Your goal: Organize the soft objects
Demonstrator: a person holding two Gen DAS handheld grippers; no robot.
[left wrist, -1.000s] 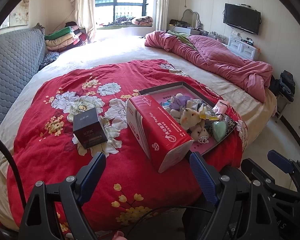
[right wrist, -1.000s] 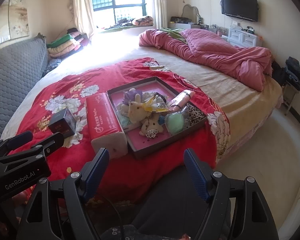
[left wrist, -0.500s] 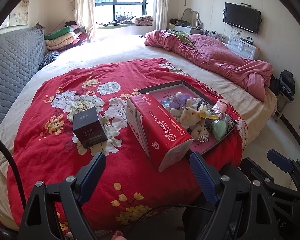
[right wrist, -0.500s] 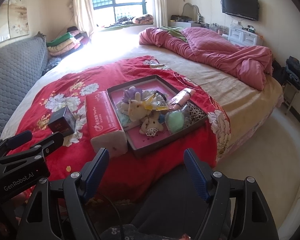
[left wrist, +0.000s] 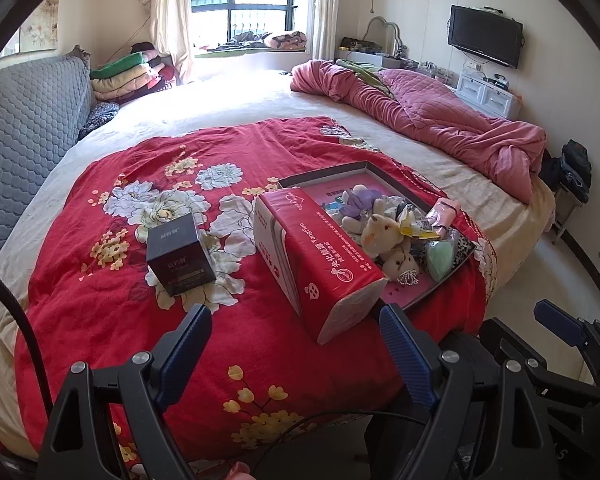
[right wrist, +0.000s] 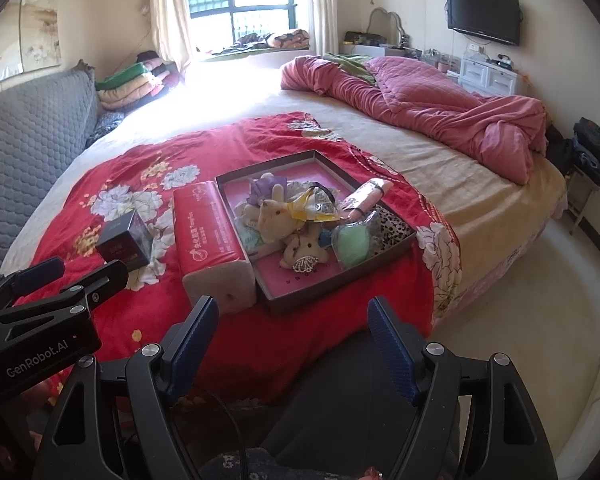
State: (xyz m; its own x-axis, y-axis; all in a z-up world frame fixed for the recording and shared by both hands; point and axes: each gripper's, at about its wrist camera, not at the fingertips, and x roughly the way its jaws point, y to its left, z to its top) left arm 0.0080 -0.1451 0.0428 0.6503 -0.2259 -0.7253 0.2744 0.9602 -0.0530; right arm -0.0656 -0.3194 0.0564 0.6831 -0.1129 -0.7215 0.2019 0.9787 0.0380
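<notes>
While both grippers are being held short of the bed's near edge, nothing is being gripped: the left gripper (left wrist: 296, 344) is being kept with its jaws spread wide and empty, and the right gripper (right wrist: 292, 336) likewise, wide apart with only air between its blue pads (right wrist: 392, 354).

Landmark: the shallow dark tray (right wrist: 396, 246) with a pink floor, lying on the red floral blanket (left wrist: 112, 300). The soft objects are being kept piled inside this tray: a beige plush bear (right wrist: 274, 216) near the middle, a smaller bear (right wrist: 304, 254) toward the tray's near side, a purple plush (right wrist: 266, 188) toward its far side, a green sponge-like piece in clear wrap (right wrist: 352, 244) toward its right side, and a pink roll (right wrist: 366, 198) resting across its right rim. A yellow wrapper (right wrist: 314, 206) is lying among them; what is under it is possibly more packaging, but the pile is too tangled to tell.

A red tissue pack (left wrist: 320, 264) is lying against the tray's left wall, lengthwise. A small black box (left wrist: 180, 254) is standing upright further left of the tray, well apart from the pack. A crumpled pink quilt (right wrist: 440, 116) is lying beyond the tray, to its far right.
</notes>
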